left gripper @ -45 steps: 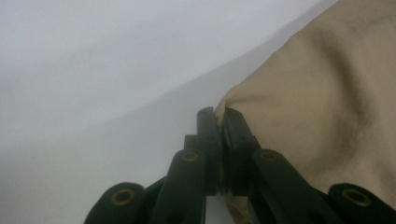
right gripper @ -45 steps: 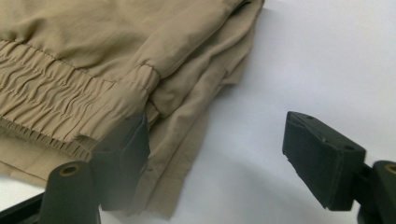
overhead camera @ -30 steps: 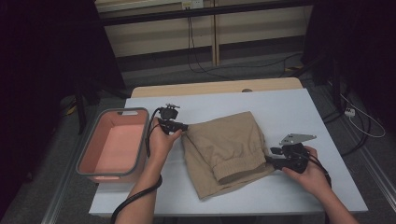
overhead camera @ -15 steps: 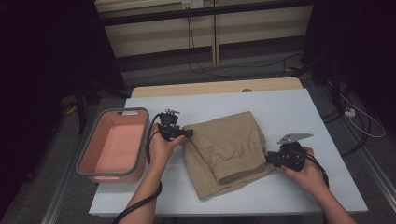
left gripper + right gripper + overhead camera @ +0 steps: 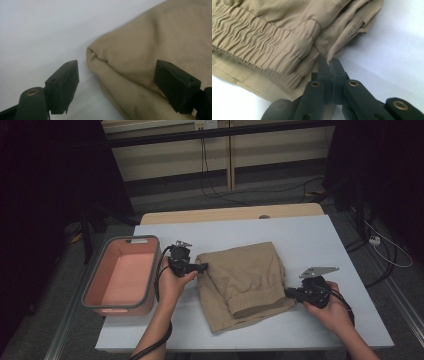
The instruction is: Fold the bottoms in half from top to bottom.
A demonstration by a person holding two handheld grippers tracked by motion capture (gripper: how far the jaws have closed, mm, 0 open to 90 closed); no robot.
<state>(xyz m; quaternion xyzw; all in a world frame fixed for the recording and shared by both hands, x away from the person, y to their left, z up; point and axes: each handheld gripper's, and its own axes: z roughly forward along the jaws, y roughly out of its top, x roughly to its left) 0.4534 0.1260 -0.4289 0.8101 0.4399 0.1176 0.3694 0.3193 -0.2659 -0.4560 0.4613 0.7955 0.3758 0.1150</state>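
Observation:
A folded khaki garment (image 5: 245, 275) with an elastic waistband lies in the middle of the white table (image 5: 310, 240). My left gripper (image 5: 202, 267) is at its left edge and stands open. In the left gripper view the jaws straddle the garment's rounded folded corner (image 5: 140, 50), with the left gripper (image 5: 117, 68) a little short of it. My right gripper (image 5: 289, 292) is at the garment's lower right corner. In the right gripper view, the right gripper (image 5: 331, 63) is shut on a thin fabric edge beside the waistband (image 5: 274, 37).
A pink bin (image 5: 122, 277) with a grey rim stands at the table's left edge, just left of my left hand. Bare white tabletop lies behind and to the right of the garment. Cables run over the floor beyond the table.
My left gripper has edged right and slightly nearer, up to the garment's left edge. The right gripper has barely moved and stays shut on the fabric.

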